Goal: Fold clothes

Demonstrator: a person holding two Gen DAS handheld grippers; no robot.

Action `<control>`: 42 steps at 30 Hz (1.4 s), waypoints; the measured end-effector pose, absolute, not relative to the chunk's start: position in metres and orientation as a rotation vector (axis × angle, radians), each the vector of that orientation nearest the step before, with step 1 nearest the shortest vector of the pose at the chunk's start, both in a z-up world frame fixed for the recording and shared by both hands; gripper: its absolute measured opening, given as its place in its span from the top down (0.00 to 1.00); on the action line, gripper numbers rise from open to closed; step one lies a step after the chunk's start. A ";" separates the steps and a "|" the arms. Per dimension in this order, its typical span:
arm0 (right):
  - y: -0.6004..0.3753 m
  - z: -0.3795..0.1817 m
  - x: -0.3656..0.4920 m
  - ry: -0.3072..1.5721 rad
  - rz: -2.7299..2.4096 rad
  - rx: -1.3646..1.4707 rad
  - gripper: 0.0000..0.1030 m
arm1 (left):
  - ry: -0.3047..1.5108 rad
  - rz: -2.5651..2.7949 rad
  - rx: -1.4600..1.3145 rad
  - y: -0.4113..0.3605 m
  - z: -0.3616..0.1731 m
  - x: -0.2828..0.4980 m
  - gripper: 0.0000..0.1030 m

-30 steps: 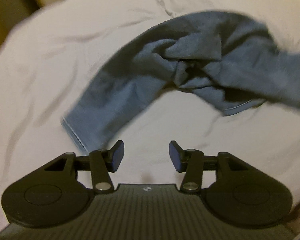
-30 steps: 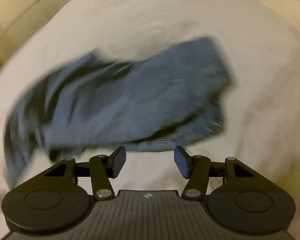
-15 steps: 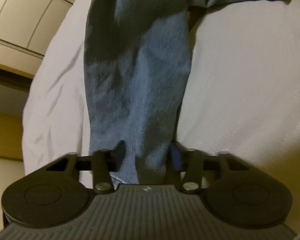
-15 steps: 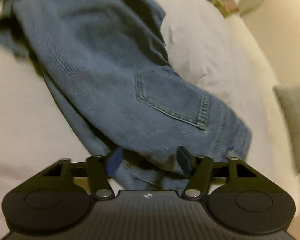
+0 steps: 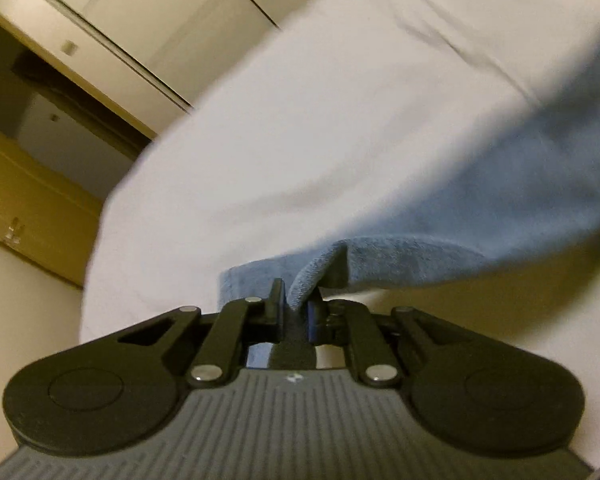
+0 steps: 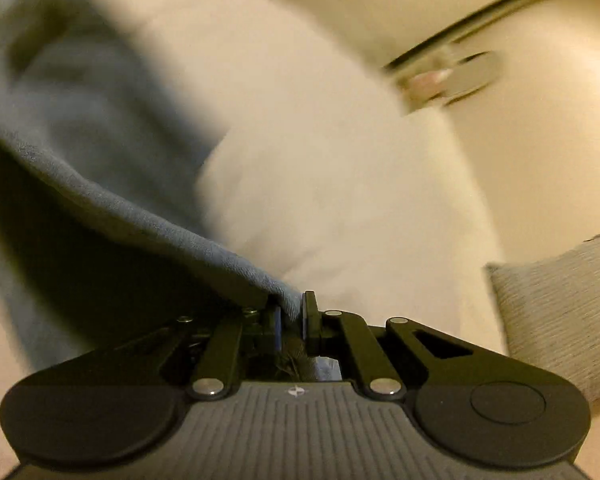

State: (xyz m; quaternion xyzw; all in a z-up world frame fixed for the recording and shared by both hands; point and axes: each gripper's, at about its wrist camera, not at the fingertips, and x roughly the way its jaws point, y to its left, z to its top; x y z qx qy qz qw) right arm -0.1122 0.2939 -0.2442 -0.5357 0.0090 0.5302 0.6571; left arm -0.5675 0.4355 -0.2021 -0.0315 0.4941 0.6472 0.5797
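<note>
White bed sheet; grey cushion at bed's edge.

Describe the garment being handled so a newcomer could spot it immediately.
Start at the white bed filling both views. The blue jeans hang over it, pinched by the left gripper and right gripper. They are the only blue fabric there.

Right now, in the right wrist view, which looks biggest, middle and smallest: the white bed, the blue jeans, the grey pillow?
1. white bed
2. blue jeans, though being near the camera enlarges them
3. grey pillow, partly cut off
</note>
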 end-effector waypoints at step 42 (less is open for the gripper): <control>0.201 -0.201 0.035 1.358 1.059 0.459 0.93 | 0.859 1.372 -0.268 0.320 -0.145 -0.522 0.96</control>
